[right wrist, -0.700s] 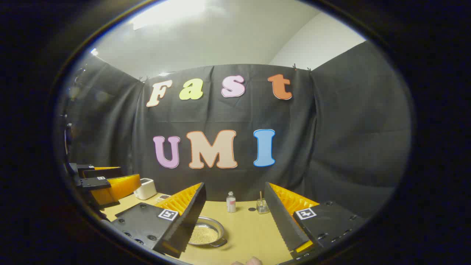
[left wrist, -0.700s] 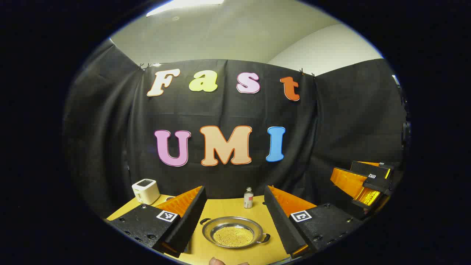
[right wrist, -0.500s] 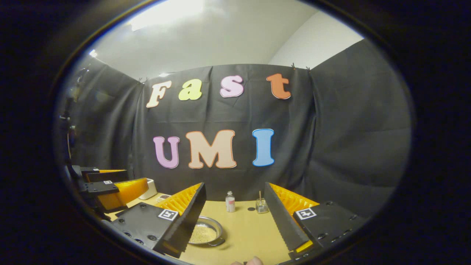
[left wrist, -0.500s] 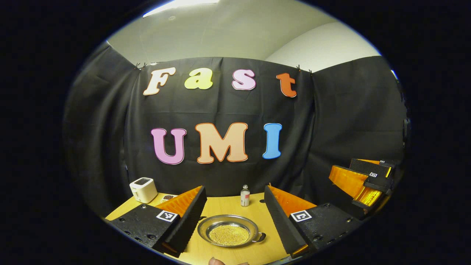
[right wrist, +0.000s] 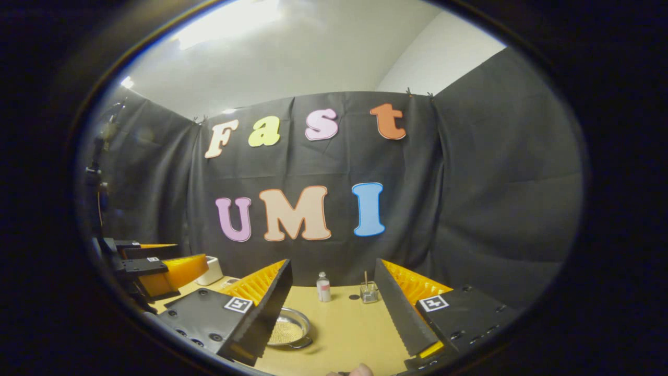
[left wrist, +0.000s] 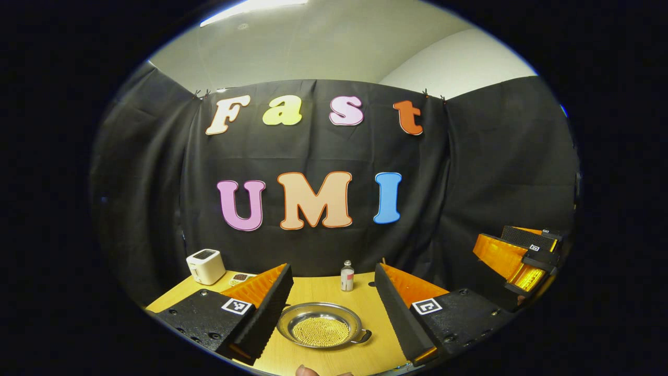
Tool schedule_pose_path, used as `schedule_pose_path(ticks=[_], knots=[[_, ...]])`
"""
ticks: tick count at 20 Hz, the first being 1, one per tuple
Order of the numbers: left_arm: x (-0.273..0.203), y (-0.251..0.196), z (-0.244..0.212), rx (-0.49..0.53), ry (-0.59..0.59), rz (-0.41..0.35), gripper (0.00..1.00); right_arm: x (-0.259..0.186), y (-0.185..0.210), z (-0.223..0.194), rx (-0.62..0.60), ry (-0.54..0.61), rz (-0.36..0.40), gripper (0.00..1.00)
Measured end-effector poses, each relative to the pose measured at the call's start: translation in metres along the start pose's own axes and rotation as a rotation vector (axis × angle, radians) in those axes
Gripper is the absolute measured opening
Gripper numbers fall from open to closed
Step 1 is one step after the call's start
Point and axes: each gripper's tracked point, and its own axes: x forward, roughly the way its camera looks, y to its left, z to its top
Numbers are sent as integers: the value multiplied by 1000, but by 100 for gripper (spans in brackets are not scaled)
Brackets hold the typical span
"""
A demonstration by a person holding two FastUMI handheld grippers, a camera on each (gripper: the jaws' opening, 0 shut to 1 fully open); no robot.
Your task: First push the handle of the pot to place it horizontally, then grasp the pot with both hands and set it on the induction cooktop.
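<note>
Low in the middle of the left gripper view, the pot (left wrist: 320, 331) sits flat on the yellow table (left wrist: 360, 300), a shallow metal pan with a bed of small golden beads inside. It lies between the two fingers of the left gripper (left wrist: 331, 305) but lower in the frame than their tips, and nothing touches it. One small loop handle sticks out at its lower right and the other shows faintly at its upper left, so the handles run on a slant across the frame, not level. That suggests the first step, pushing a handle round until the pot sits horizontally, is not yet done.

The left gripper's jaws stand wide apart and hold nothing. At the right edge of that view the right gripper (left wrist: 522, 258) hangs in the air, well apart from the pot.

At the bottom of the right gripper view, the right gripper's own jaws are also spread wide and empty, with bare table between them. The pot shows there at lower left, partly behind the near finger. The left gripper appears at the far left edge of this view.

Along the back of the table stand a small bottle (left wrist: 347, 276), a white toaster (left wrist: 206, 266) at the left, and a little glass jar (right wrist: 369, 292) with a stick in it. I cannot make out an induction cooktop. Both steps seem to remain: turning the pot, then lifting it with both grippers.
</note>
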Motion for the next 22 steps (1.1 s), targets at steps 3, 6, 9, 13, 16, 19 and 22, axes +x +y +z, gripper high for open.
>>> schedule_pose_path(ticks=[3, 6, 9, 13, 16, 19, 22], knots=[[1, -7, -3, 1, 8, 6, 95, 2, -6, 1, 3, -5, 10, 96], [2, -9, -1, 5, 4, 18, 95, 6, -10, 0, 9, -4, 19, 99], [-2, -6, -3, 11, 11, 44, 96, 6, -9, -3, 31, 1, 32, 99], [-9, 7, 2, 19, -7, 91, 96, 13, 3, -15, 46, 13, 67, 96], [-13, 26, 1, 38, -9, 128, 95, 24, 12, -18, 53, 19, 87, 96], [-19, 57, -2, 24, -7, 188, 98, 33, 26, -22, 36, 22, 112, 99], [-26, 80, -11, 0, 4, 216, 98, 44, 41, -25, 17, 23, 120, 99]])
